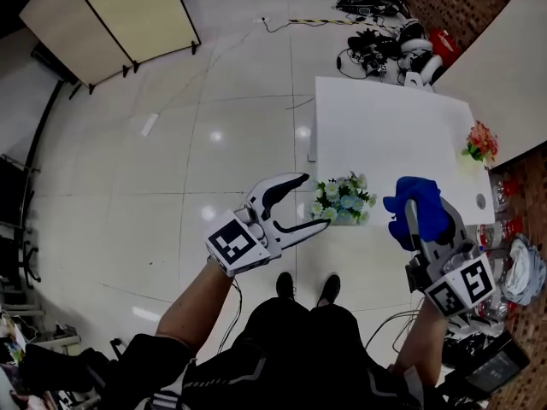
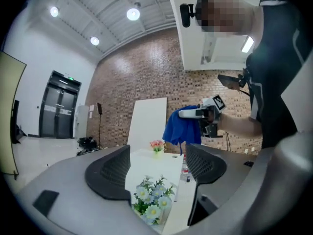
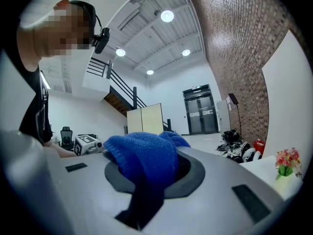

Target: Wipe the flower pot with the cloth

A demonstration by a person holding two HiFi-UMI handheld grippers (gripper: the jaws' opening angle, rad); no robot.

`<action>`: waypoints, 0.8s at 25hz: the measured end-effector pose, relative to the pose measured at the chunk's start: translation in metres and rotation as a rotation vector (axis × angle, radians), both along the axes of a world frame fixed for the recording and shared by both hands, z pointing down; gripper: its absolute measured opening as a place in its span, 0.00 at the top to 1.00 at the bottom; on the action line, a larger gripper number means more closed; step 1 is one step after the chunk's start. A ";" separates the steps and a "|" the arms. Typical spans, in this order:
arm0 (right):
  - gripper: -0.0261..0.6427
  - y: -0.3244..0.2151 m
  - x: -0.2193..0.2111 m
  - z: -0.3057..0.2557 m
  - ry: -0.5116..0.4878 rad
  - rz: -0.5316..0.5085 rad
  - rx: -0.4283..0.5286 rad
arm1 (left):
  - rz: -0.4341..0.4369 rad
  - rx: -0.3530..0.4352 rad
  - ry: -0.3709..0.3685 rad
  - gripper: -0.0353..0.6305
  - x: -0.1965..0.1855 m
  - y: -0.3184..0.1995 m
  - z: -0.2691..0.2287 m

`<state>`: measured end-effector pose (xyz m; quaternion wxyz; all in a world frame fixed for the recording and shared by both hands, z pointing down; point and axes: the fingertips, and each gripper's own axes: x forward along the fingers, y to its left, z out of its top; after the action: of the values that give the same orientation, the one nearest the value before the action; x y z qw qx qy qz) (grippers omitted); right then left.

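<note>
A pot of pale blue and white flowers [image 1: 344,200] stands at the near edge of the white table [image 1: 385,126]. My left gripper [image 1: 308,202] hovers just left of it, open, with nothing between its fingers. In the left gripper view the same flower pot [image 2: 151,203] shows low between the jaws, still apart from them. To the right of the pot, my right gripper [image 1: 414,220] is shut on a blue knitted cloth [image 1: 417,205], held above the table's near edge. The cloth [image 3: 144,155] bulges over the right gripper's jaws and hides their tips.
A small pot of red and orange flowers [image 1: 482,143] stands at the table's right edge. A folding screen [image 1: 111,24] is at the far left, cables and gear [image 1: 385,49] lie on the floor beyond the table, and a second table [image 1: 504,67] stands at the right.
</note>
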<state>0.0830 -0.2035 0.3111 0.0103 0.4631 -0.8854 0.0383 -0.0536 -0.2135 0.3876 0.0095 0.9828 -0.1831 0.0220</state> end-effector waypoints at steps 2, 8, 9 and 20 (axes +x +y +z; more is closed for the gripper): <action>0.85 -0.006 0.003 0.004 0.006 -0.019 -0.001 | 0.021 -0.010 -0.004 0.39 0.006 0.000 0.014; 0.85 -0.029 0.011 0.035 0.024 -0.061 -0.041 | 0.031 -0.027 -0.070 0.13 0.011 -0.008 0.071; 0.85 -0.031 0.012 0.044 0.026 -0.068 -0.048 | 0.022 -0.035 -0.063 0.08 0.010 -0.008 0.081; 0.85 -0.031 0.042 0.134 0.061 -0.067 -0.069 | 0.067 -0.090 -0.079 0.05 0.037 -0.035 0.233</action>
<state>0.1248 -0.2345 0.4449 0.0542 0.4334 -0.8979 0.0543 -0.0163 -0.2481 0.6203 0.0456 0.9854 -0.1489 0.0693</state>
